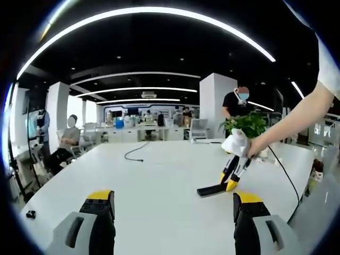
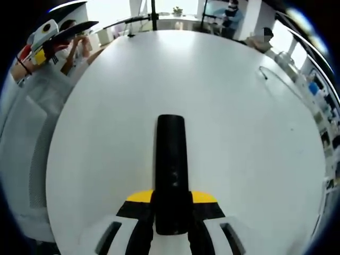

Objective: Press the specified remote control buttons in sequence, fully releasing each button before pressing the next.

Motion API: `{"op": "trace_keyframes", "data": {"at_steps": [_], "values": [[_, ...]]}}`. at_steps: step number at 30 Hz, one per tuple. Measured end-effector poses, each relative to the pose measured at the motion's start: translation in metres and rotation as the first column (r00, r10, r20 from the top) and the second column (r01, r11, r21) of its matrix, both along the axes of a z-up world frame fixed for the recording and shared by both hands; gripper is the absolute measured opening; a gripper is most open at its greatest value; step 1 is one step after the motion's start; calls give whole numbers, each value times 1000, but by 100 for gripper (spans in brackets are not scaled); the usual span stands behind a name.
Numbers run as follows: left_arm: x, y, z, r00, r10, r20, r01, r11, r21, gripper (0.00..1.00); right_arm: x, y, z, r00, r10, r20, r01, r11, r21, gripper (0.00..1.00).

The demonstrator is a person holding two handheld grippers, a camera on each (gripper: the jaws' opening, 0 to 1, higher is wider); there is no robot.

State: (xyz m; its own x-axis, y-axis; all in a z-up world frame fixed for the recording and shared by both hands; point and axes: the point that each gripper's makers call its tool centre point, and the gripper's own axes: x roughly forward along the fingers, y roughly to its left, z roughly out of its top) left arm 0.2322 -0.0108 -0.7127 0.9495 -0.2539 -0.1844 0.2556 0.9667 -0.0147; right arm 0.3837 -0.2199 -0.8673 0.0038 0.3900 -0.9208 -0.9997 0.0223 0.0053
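Note:
A long black remote control (image 2: 171, 164) points forward over the white table (image 2: 255, 159), its near end clamped between the yellow-tipped jaws of my right gripper (image 2: 171, 201). In the left gripper view the same remote (image 1: 211, 189) lies low at the table top (image 1: 159, 175), and the right gripper (image 1: 232, 178) slants down onto its end, held by a person's hand. My left gripper (image 1: 172, 207) hovers near the table's front edge, its jaws wide apart with nothing between them. It also appears at the upper left of the right gripper view (image 2: 41, 42). The remote's buttons are too dark to make out.
A black cable (image 1: 136, 152) lies on the far middle of the table and shows again as a cable (image 2: 264, 72). A potted plant (image 1: 247, 125) stands at the far right. A small black object (image 1: 31, 214) sits near the left edge. People sit and stand beyond the table.

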Motion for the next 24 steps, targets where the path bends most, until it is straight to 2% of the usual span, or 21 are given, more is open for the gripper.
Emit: {"op": "trace_keyframes", "data": {"at_steps": [17, 20, 24], "values": [[0, -1, -2, 1000, -6, -10, 6, 1000, 5, 96, 6, 0, 0, 1000, 7, 1, -7, 1000, -16, 21], [0, -1, -2, 1000, -4, -9, 4, 1000, 2, 96, 6, -1, 1, 999, -50, 20, 50, 999, -19, 22], [1, 0, -1, 1000, 0, -7, -1, 1000, -7, 96, 7, -3, 1, 995, -98, 11, 98, 995, 6, 22]]}}
